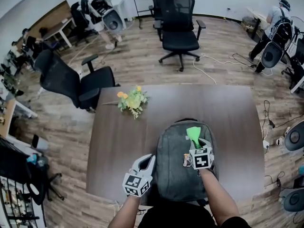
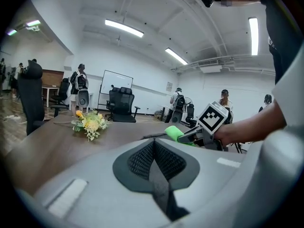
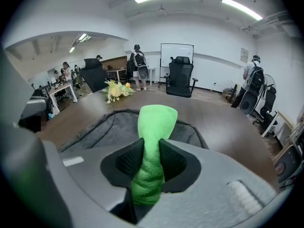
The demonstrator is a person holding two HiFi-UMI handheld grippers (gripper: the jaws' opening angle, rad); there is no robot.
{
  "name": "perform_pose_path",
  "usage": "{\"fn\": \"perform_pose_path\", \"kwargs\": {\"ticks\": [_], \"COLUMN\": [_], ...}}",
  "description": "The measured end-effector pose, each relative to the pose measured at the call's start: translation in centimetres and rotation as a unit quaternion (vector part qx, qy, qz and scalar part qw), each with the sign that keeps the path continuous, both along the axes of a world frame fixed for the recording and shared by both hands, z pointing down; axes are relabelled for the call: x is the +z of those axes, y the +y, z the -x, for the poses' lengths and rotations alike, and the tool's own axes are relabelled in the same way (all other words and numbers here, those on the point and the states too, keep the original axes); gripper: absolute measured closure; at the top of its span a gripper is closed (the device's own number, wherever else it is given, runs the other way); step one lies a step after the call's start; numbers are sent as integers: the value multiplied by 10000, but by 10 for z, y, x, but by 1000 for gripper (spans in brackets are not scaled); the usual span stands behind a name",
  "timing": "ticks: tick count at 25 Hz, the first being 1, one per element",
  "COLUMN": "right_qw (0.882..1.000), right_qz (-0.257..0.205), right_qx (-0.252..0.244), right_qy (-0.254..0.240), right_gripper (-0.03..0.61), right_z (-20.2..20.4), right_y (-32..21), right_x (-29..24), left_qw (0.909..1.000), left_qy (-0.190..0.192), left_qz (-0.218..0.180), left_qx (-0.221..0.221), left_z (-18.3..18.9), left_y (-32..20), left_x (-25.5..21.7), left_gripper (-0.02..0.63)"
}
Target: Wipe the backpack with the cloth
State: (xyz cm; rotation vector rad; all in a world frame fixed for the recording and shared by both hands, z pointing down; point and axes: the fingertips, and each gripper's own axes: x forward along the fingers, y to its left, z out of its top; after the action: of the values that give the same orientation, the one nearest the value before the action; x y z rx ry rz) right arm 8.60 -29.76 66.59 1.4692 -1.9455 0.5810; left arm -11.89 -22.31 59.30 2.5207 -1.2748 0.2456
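Gripping the green cloth [image 3: 154, 122] tight in the right hand-held gripper [image 3: 151, 148], jaws clamping its middle, and holding it over the upper part of the grey backpack [image 1: 175, 175]. Backpack lying flat at the near edge of the bench [image 1: 228, 127]. Hovering the left hand-held gripper [image 1: 148, 160] just beside the backpack's left side, jaws pressing together on nothing. Yellow flowers [image 1: 132, 100] lying well apart, further back.

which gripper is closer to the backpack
Right. The right gripper, clamping the green cloth, is over the backpack; the left gripper sits just off its left edge.
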Motion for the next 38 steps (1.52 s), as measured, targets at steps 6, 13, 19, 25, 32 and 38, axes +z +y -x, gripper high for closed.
{"fn": "perform_pose_path", "kwargs": {"ticks": [6, 13, 19, 25, 32, 38], "right_qw": [9978, 9896, 9829, 9839, 9889, 9919], "right_qz": [314, 703, 888, 1046, 1084, 1131], "right_qx": [-231, -659, -788, -832, -585, -343], "right_qy": [-531, -1072, -1407, -1189, -825, -471], "right_gripper": [482, 482, 482, 482, 482, 482], "right_z": [51, 116, 147, 152, 131, 96], "right_y": [10, 23, 27, 32, 27, 27], "right_x": [10, 22, 14, 26, 35, 41], "left_qw": [9999, 9994, 9990, 9990, 9990, 9987], "left_qy": [-12, -33, -47, -62, -285, -283], "left_qz": [114, 157, 215, 295, 353, 372], "left_qx": [-104, -293, -379, -339, -4, 196], "left_z": [9, 24, 35, 36, 24, 11], "left_y": [7, 5, 8, 10, 16, 17], "left_x": [10, 11, 13, 20, 29, 33], "left_gripper": [594, 594, 594, 594, 594, 594]}}
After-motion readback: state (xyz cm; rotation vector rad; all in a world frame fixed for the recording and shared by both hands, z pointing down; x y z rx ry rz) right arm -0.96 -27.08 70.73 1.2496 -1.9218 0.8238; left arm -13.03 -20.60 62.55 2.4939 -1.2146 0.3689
